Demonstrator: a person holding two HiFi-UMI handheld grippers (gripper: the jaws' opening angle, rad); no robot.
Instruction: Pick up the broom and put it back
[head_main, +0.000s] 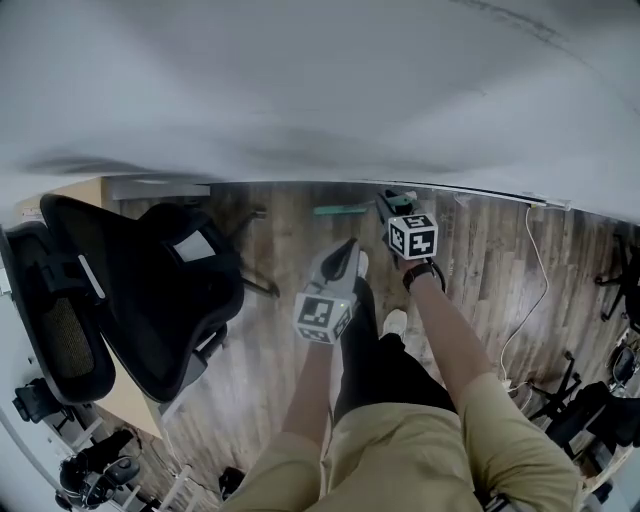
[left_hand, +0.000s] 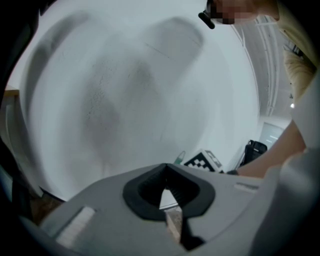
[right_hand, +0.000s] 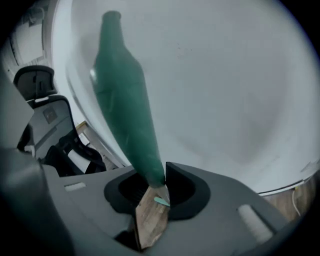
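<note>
We see the right gripper (right_hand: 150, 179) clamped on the green broom handle (right_hand: 125, 100). The handle sits between its jaws and rises tilted up and to the left in front of the white wall (right_hand: 225, 90). Through the gap under the jaws there's wood floor (right_hand: 150, 220) and a small green bit, too small to identify. In the head view the right gripper (head_main: 387, 200) is held out close to the foot of the wall (head_main: 320, 90), its marker cube (head_main: 412, 237) facing up and a dark wristband (head_main: 423, 273) on that arm. Just to its left, low by the wall, is a green bar (head_main: 340, 210); we can't tell if it's part of the broom. The left gripper (head_main: 348, 250) hangs nearer the person, apart from the handle, above the floor (head_main: 270, 340). In its own view the left gripper (left_hand: 166, 167) has its jaws together with nothing between them, and it points at the wall; the right gripper's cube (left_hand: 205, 161) peeks over it. A black office chair (head_main: 150, 290) stands to the left. A white cable (head_main: 535, 290) trails across the floor on the right.
</note>
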